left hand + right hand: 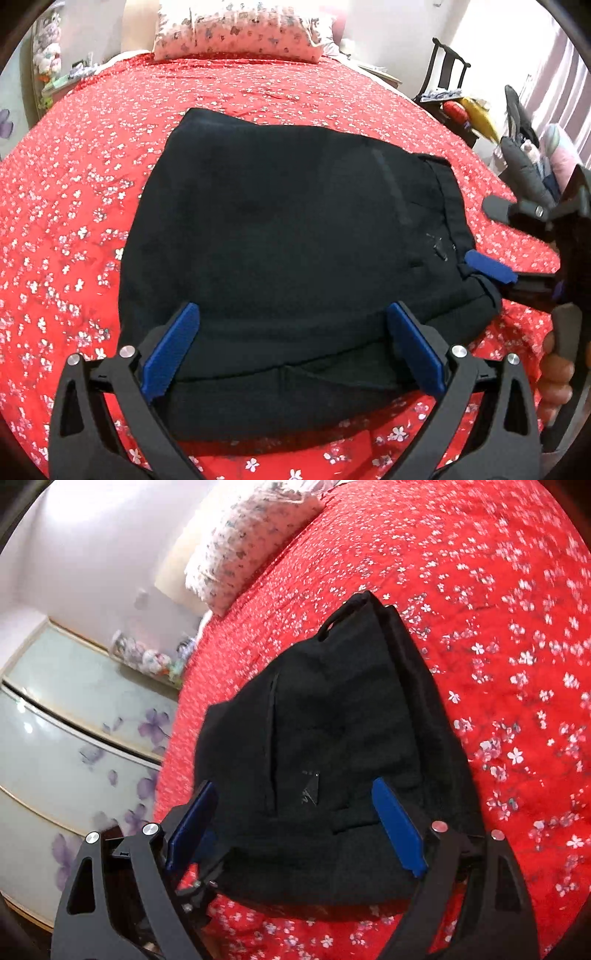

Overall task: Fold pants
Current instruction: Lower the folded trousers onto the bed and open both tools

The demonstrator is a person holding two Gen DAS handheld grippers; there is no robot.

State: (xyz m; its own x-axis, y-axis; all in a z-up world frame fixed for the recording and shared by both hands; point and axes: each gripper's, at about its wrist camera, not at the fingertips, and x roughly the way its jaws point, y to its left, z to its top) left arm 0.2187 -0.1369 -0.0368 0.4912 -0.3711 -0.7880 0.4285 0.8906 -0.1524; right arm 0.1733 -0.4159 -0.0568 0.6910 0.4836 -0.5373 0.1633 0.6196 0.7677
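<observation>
Black pants [295,236], folded compact, centred on red floral bedspread [92,184]. Left gripper [291,354] at six o'clock, right gripper [295,823] at three o'clock; jaws apart, gripping nothing. Best practice: square edges, press flat.

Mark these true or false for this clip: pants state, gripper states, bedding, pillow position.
1. The pants lie folded into a compact bundle on the bed. True.
2. The left gripper is shut on the pants. False: its jaws stand wide apart, with cloth between them but no pad pressing.
3. The bedspread is plain blue. False: it is red with small white flowers.
4. The right gripper is open. True.
5. A pillow sits at the far end of the bed. True.
</observation>
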